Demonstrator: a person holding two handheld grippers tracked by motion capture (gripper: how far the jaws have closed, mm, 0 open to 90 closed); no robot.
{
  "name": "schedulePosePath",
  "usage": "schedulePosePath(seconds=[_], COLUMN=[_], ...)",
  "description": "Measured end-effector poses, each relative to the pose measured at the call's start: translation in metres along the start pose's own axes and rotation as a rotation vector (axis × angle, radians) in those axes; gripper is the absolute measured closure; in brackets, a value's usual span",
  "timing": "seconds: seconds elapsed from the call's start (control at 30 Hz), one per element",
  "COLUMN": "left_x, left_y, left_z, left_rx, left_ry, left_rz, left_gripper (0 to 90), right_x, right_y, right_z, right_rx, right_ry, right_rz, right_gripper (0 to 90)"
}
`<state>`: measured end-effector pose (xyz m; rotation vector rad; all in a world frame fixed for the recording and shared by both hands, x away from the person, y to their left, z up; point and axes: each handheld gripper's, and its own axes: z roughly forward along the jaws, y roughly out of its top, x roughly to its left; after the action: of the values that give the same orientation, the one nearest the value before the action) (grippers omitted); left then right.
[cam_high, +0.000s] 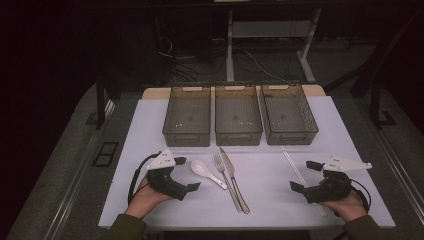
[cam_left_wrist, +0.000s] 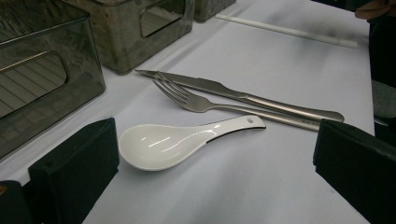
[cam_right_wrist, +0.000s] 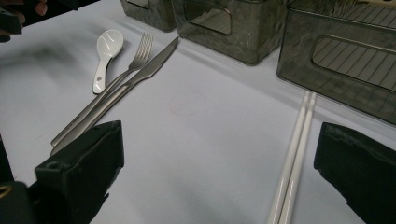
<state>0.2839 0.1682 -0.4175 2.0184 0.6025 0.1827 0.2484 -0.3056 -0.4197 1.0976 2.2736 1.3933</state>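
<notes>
My left gripper (cam_high: 186, 174) spread wide, lined up on glossy white ceramic spoon (cam_left_wrist: 177, 142); right gripper (cam_high: 306, 175) spread too, straddling 2 white chopsticks (cam_right_wrist: 295, 158), ready for sorting.

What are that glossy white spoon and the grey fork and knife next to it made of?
The white spoon looks like glazed ceramic, or possibly melamine: thick, with glossy highlights. The grey fork and grey knife look like brushed stainless steel, with a dull metallic sheen.
</notes>
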Motion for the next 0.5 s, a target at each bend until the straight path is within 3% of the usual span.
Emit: schedulePosePath(seconds=[0.5], left_x=[0.0], left_y=[-0.002], left_z=[0.002], left_rx=[0.017], left_ry=[0.006], left_rz=[-0.005], left_gripper=[0.0], right_x=[-0.011], right_y=[0.013], right_z=[0.003], right_rx=[0.037], right_ry=[-0.068], right_rz=[0.048], right_gripper=[1.6])
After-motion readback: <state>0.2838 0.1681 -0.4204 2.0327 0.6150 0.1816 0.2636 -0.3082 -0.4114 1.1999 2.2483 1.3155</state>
